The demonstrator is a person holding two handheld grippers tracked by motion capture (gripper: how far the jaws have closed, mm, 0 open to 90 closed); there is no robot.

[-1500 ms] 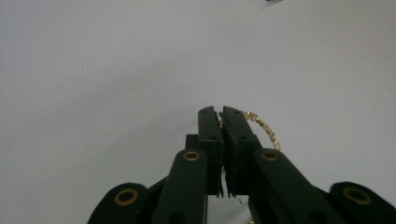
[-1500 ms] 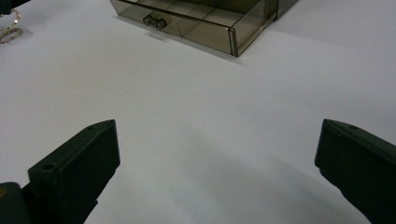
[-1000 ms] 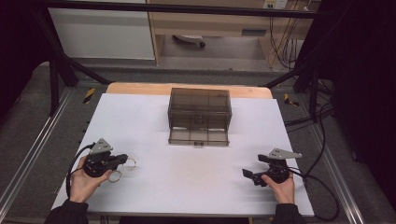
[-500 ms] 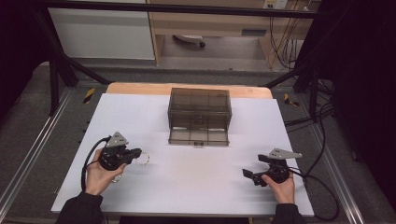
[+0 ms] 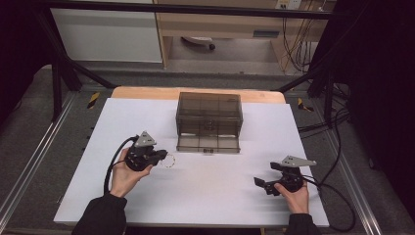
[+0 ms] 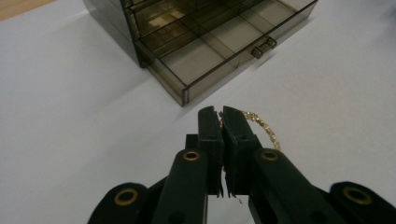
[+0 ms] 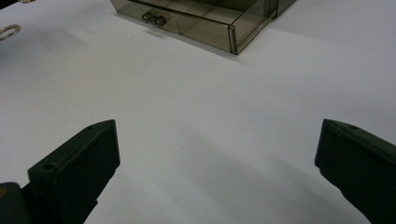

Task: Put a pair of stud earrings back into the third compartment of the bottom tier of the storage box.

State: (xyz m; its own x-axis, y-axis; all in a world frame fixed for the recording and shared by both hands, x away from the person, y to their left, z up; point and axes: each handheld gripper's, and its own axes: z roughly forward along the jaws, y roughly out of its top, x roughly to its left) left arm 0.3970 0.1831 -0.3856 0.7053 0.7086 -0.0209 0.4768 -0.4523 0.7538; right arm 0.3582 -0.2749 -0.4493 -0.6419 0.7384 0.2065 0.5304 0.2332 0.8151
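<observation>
Left gripper view – a gold chain bracelet (image 6: 261, 125) is pinched by the left gripper (image 6: 222, 113) near the drawer box (image 6: 205, 42); the right gripper (image 7: 217, 154) is spread wide.

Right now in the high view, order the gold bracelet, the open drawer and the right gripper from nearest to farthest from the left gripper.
1. Gold bracelet: clamped in the left gripper, at its tip.
2. Open drawer: ahead and to its right, bottom of the box.
3. Right gripper: far across the table, near the front edge.

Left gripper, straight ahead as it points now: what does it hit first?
Likely the open drawer of the smoky box. The left gripper, shut on a gold chain, aims at the drawer's near corner; its height over the table is unclear.
</observation>
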